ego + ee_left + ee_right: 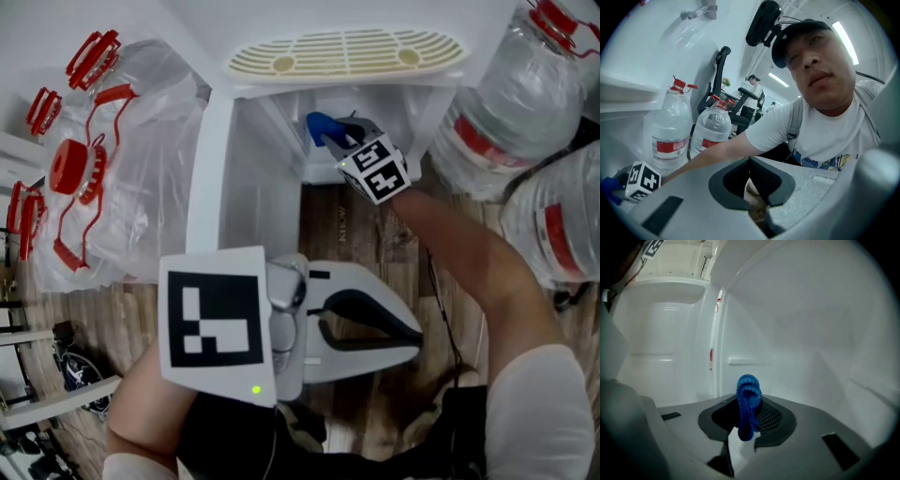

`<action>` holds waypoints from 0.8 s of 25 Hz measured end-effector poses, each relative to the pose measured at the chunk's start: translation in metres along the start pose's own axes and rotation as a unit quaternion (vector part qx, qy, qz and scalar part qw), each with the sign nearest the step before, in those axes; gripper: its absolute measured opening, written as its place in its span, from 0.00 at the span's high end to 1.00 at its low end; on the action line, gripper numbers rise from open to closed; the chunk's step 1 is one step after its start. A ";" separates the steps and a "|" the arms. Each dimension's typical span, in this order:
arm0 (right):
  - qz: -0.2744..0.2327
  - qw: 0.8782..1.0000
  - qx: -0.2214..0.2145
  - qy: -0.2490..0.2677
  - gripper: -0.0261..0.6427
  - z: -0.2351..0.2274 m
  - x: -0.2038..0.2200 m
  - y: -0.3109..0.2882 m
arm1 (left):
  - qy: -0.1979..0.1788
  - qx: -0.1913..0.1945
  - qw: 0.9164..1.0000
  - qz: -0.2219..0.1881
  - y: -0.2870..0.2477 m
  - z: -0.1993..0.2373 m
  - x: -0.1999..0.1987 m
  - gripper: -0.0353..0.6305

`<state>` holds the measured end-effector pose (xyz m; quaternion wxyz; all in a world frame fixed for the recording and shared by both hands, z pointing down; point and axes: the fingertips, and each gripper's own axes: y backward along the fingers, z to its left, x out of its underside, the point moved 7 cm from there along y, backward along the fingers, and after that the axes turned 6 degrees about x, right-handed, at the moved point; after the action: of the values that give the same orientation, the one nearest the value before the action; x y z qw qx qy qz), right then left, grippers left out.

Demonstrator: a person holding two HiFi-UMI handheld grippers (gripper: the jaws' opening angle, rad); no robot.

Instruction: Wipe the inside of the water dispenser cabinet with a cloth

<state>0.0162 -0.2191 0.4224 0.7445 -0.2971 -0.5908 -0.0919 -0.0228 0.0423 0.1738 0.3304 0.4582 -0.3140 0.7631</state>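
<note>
Floor: wood planks (375, 234) beneath both my grippers.

Water dispenser cabinet (272, 178): white, open, just ahead of my right gripper (330, 139); cream drip grille (347, 52) above it.

Right gripper: reaches into the cabinet, jaws clamped on a blue cloth (319, 125).

Left gripper (412, 336): nearer me, outside the cabinet, jaws together on nothing.

Stock: large red-labelled water bottles (506, 122) to the right of my right gripper; wrapped red-capped bottles (80, 164) well off to the left.

Right gripper view only: bare white inner walls (811, 333) and the folded cloth (748, 401) standing up between the jaws.

Left gripper view only: ceiling lights (846, 40), a black office chair (719, 70).
</note>
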 end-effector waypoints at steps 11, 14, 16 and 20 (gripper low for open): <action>-0.036 0.994 0.074 -0.072 0.83 -0.047 -0.039 -0.030 | 0.015 0.021 1.000 0.006 -0.006 -0.002 0.003 0.94; -0.041 0.995 0.065 -0.071 0.83 -0.043 -0.042 -0.035 | 0.015 0.021 1.000 0.010 -0.006 -0.002 0.004 0.94; -0.047 0.996 0.051 -0.061 0.83 -0.038 -0.045 -0.037 | 0.014 0.022 1.000 0.010 -0.006 -0.003 0.004 0.94; -0.050 0.997 0.028 -0.054 0.83 -0.026 -0.047 -0.030 | 0.018 0.022 1.000 0.000 -0.006 -0.002 0.003 0.94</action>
<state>0.0098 -0.2674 0.3849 0.7139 -0.2502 -0.6469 -0.0962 -0.0205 0.0480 0.1761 0.3257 0.4513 -0.2916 0.7780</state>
